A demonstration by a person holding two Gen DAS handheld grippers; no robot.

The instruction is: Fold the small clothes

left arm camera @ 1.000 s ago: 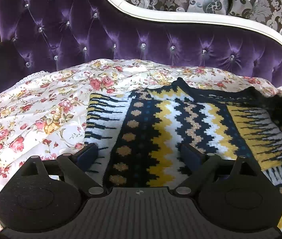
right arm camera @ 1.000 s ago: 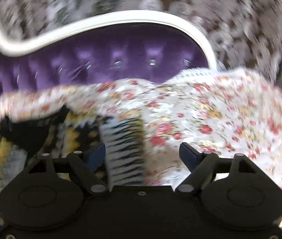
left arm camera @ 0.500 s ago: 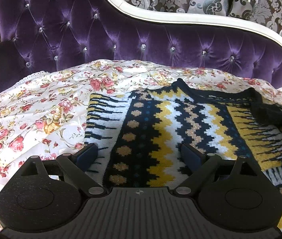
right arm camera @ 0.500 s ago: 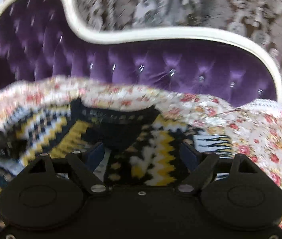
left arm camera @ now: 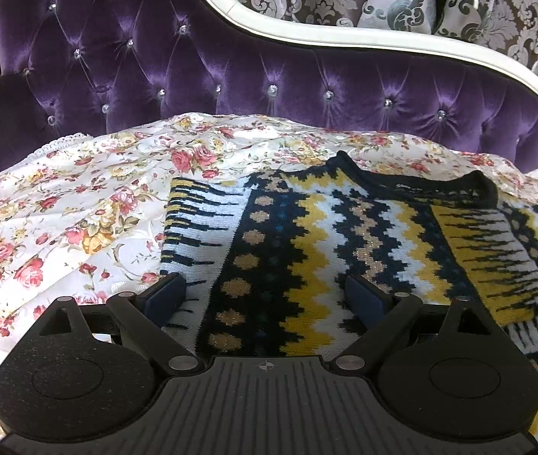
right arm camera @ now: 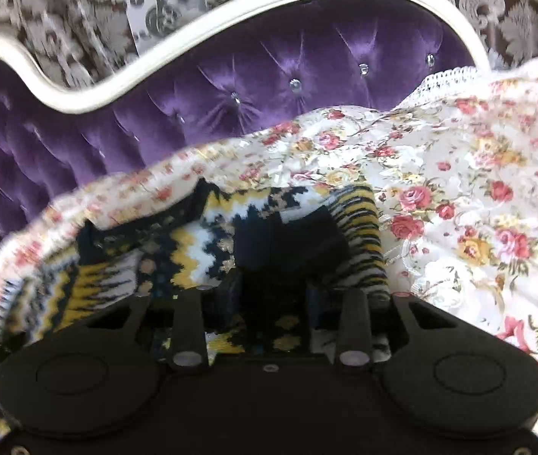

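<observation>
Our right gripper (right arm camera: 272,295) had just been closing, and in its view a dark fold of the sweater (left arm camera: 307,250) sat between the 2 narrowed fingers. Half a second before, those jaws stood wide over the knit with nothing caught; now they had drawn in around a bunched black part near the sweater's right edge. We judged the pads to be pressing on the cloth, though the shadow there kept us from seeing the contact cleanly.

Our left gripper (left arm camera: 265,295) had not changed: its jaws were wide apart, straddling the near left part of the sweater without pinching it, and the knit under it lay flat as before.

The sweater itself lay spread on the flowered sheet (left arm camera: 60,227) over the purple sofa (left arm camera: 231,68), its striped cuff end to the left and its dark collar band toward the far side. In the left view the right portion looked rumpled and slightly lifted.

We took this to mean the fold was starting: with the right side gripped, the next move would likely carry it leftward across the flat part.
</observation>
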